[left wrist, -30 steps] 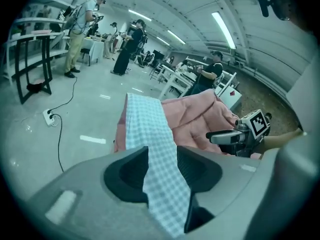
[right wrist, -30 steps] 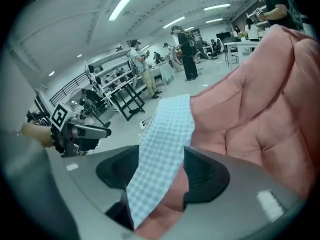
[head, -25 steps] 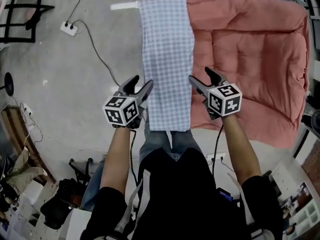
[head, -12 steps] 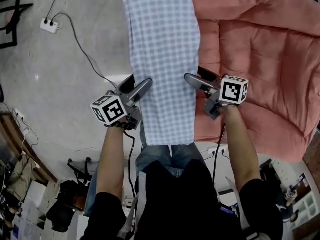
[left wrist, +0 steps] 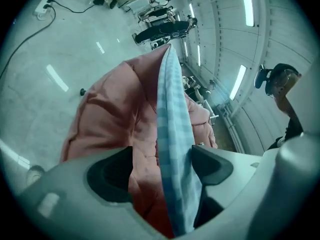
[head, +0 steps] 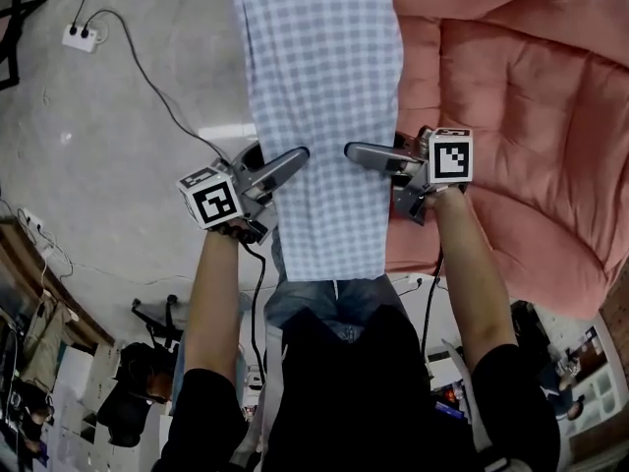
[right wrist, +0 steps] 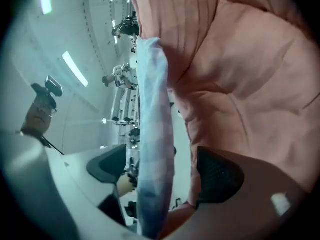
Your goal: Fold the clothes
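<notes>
A long blue-and-white checked cloth [head: 319, 116] lies folded in a strip, running from the top of the head view down to my legs, its right edge over a pink quilt [head: 511, 116]. My left gripper [head: 280, 153] sits at the strip's left edge and my right gripper [head: 378, 146] at its right edge. In the left gripper view [left wrist: 162, 169] the cloth's edge [left wrist: 175, 134] hangs between jaws that have just been opening, and the pads do not press it. In the right gripper view [right wrist: 165, 171] the cloth [right wrist: 152, 109] stands loose between jaws that have just been opening.
The quilt [left wrist: 115, 109] [right wrist: 240, 59] fills the right half of the floor. On the grey floor at the left lie a white power strip [head: 81, 35] and its black cable [head: 157, 77]. Clutter and shelves stand along the bottom corners.
Both grippers have come down and inward onto the two edges of the cloth strip and rolled. Their jaws stand wider than before. The cloth has not left the floor.
</notes>
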A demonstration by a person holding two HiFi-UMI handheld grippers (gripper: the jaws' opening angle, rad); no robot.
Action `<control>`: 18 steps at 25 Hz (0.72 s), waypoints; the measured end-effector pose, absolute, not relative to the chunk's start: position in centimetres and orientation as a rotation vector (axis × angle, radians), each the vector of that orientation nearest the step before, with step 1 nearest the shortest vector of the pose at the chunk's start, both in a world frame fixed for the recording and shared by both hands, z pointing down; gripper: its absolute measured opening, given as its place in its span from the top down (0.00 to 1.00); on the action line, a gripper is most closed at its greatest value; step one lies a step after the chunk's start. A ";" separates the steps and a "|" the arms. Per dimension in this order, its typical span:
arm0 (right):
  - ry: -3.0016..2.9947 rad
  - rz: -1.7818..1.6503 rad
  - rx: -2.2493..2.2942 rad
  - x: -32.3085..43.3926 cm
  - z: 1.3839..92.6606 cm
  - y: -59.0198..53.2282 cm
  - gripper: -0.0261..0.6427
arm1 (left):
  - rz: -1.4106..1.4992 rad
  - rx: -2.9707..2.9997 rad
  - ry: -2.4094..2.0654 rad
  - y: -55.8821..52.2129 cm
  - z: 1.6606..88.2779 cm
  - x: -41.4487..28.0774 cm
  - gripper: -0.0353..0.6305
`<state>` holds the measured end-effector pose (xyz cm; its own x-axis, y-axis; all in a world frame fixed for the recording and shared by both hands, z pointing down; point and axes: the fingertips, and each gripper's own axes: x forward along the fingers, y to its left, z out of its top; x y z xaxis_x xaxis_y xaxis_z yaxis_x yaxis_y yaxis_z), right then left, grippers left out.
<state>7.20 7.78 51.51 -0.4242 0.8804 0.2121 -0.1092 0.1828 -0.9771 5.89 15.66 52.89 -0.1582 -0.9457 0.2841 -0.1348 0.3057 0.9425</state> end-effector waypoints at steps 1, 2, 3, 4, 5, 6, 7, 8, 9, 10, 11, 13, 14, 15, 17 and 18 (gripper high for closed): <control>-1.526 1.447 -0.803 7.4 50.7 8.4 0.31 | -1.023 1.034 -1.538 15.6 52.6 6.2 0.38; -1.491 1.482 -0.842 7.8 49.8 9.0 0.31 | -1.054 1.047 -1.519 15.5 52.1 6.7 0.40; -1.463 1.491 -0.872 8.4 49.1 9.3 0.33 | -1.083 1.064 -1.498 15.3 51.5 7.1 0.42; -1.445 1.477 -0.895 8.9 48.7 9.6 0.35 | -1.106 1.083 -1.477 15.1 50.8 7.4 0.44; -1.436 1.452 -0.915 9.4 48.3 9.7 0.39 | -1.119 1.107 -1.460 14.9 50.2 7.6 0.46; -1.437 1.425 -0.931 9.6 48.0 9.7 0.43 | -1.125 1.132 -1.446 14.7 49.6 7.7 0.50; -1.444 1.402 -0.941 9.7 47.8 9.7 0.48 | -1.128 1.153 -1.433 14.5 49.1 7.8 0.51; -1.455 1.389 -0.947 9.8 47.6 9.7 0.52 | -1.128 1.171 -1.423 14.5 48.7 7.9 0.52; -1.467 1.382 -0.949 9.7 47.4 9.7 0.58 | -1.123 1.183 -1.416 14.5 48.5 8.1 0.57; -1.478 1.382 -0.949 9.7 47.3 9.7 0.62 | -1.117 1.193 -1.412 14.6 48.3 8.2 0.59; -1.488 1.382 -0.948 9.6 47.2 9.6 0.68 | -1.113 1.202 -1.409 14.7 48.2 8.4 0.63; -1.514 1.371 -0.938 9.5 47.3 9.5 0.77 | -1.119 1.216 -1.411 14.9 47.8 8.4 0.76; -1.531 1.360 -0.929 9.4 47.4 9.3 0.86 | -1.130 1.221 -1.413 15.0 47.6 8.2 0.82; -1.550 1.352 -0.918 9.2 47.5 9.2 0.90 | -1.144 1.225 -1.415 15.0 47.4 7.9 0.91; -1.584 1.345 -0.899 9.1 47.7 8.9 0.93 | -1.169 1.235 -1.414 15.1 46.8 7.7 0.91; -1.599 1.343 -0.892 9.2 47.7 8.8 0.93 | -1.174 1.238 -1.416 15.1 46.6 7.7 0.91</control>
